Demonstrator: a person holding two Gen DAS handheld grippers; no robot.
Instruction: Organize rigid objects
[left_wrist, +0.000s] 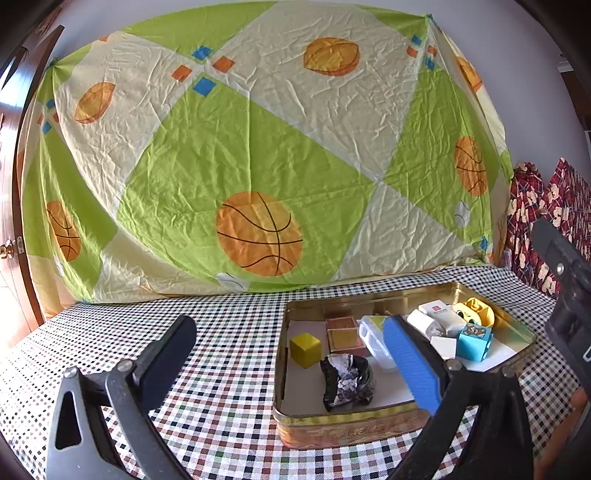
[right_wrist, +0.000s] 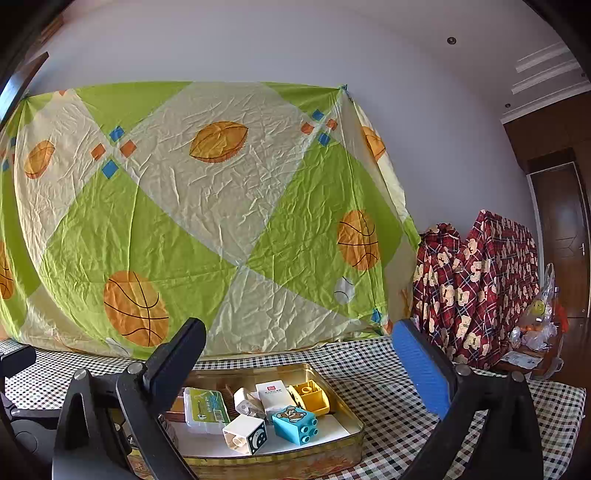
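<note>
A gold tin tray (left_wrist: 354, 428) sits on the checked tablecloth and holds a yellow cube (left_wrist: 305, 349), a crumpled dark wrapper (left_wrist: 347, 380), a copper box (left_wrist: 342, 334), a blue toy brick (left_wrist: 474, 341), a yellow toy brick (left_wrist: 476, 310) and white boxes. My left gripper (left_wrist: 291, 354) is open and empty, its blue finger over the tray. My right gripper (right_wrist: 299, 362) is open and empty above the tray (right_wrist: 332, 458), where the blue brick (right_wrist: 295, 424), a white brick (right_wrist: 245, 434), a yellow brick (right_wrist: 310, 397) and a green-labelled box (right_wrist: 205, 408) lie.
The checked tablecloth (left_wrist: 221, 369) covers the table. A green and cream basketball sheet (left_wrist: 240, 166) hangs behind it. A red plaid cloth (right_wrist: 476, 288) drapes furniture at the right. The right gripper's body (left_wrist: 569, 295) shows at the right edge of the left wrist view.
</note>
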